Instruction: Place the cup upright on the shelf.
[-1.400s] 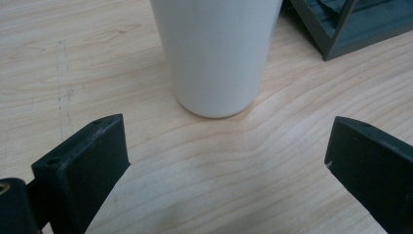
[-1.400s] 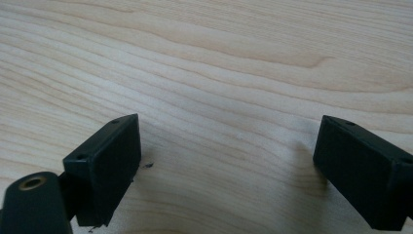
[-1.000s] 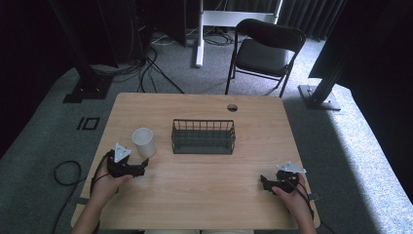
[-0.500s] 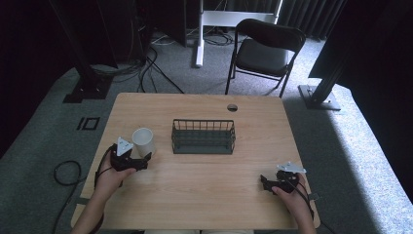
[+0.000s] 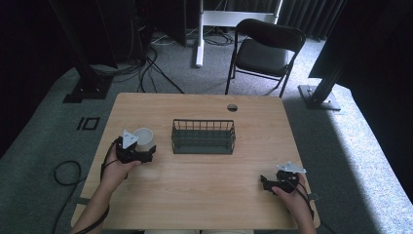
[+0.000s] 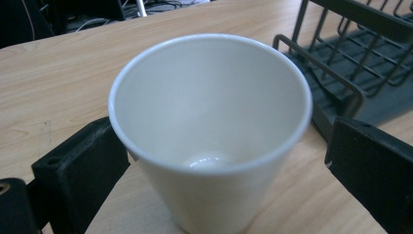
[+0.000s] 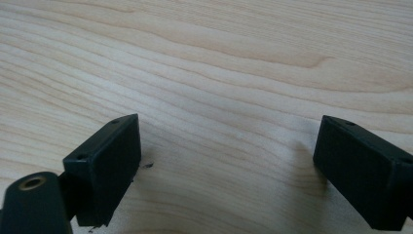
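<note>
A white paper cup (image 5: 144, 138) stands upright and empty on the wooden table (image 5: 204, 185), left of a dark wire basket (image 5: 203, 136). My left gripper (image 5: 141, 151) is open with its jaws on either side of the cup (image 6: 209, 131); a gap shows on the right side, and on the left the cup's rim overlaps the jaw, so contact there is unclear. The basket (image 6: 350, 53) lies just beyond it to the right. Low over the table's front right, my right gripper (image 5: 265, 183) is open, with bare wood between its jaws (image 7: 224, 146).
The table has a round cable hole (image 5: 232, 107) near its far edge. Behind the table stands a black folding chair (image 5: 260, 51). Cables lie on the grey carpet at the left (image 5: 63, 170).
My left gripper has moved forward and to the right up to the cup, and its jaws now straddle it. The right gripper has stayed in place.
</note>
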A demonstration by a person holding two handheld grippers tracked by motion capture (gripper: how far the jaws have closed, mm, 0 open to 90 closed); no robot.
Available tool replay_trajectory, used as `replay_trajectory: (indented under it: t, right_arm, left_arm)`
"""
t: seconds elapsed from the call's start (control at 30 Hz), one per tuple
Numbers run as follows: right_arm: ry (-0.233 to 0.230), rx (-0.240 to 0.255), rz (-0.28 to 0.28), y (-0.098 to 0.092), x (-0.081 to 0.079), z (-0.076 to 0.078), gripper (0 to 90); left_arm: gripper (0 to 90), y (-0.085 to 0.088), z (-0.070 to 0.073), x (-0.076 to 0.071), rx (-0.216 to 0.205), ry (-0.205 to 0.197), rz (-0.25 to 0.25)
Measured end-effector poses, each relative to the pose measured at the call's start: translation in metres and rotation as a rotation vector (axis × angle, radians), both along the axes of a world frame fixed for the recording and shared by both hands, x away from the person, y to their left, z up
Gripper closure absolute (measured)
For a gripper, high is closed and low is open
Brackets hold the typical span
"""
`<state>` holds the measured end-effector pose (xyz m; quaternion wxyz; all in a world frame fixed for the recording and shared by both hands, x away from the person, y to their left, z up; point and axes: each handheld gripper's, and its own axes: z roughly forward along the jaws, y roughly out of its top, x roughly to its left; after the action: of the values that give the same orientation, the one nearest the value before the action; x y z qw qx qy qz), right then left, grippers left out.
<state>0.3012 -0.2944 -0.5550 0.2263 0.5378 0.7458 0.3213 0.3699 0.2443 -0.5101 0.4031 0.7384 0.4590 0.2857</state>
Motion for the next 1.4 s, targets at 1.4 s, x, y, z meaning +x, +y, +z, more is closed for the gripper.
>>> replay_trajectory:
  t: [1.4]
  right_arm:
    - [-0.001,-0.001,0.001,0.0,0.0,0.0,9.9]
  left_arm:
    - [20.3,-0.009,0.067,0.004,-0.022,-0.112,-0.018]
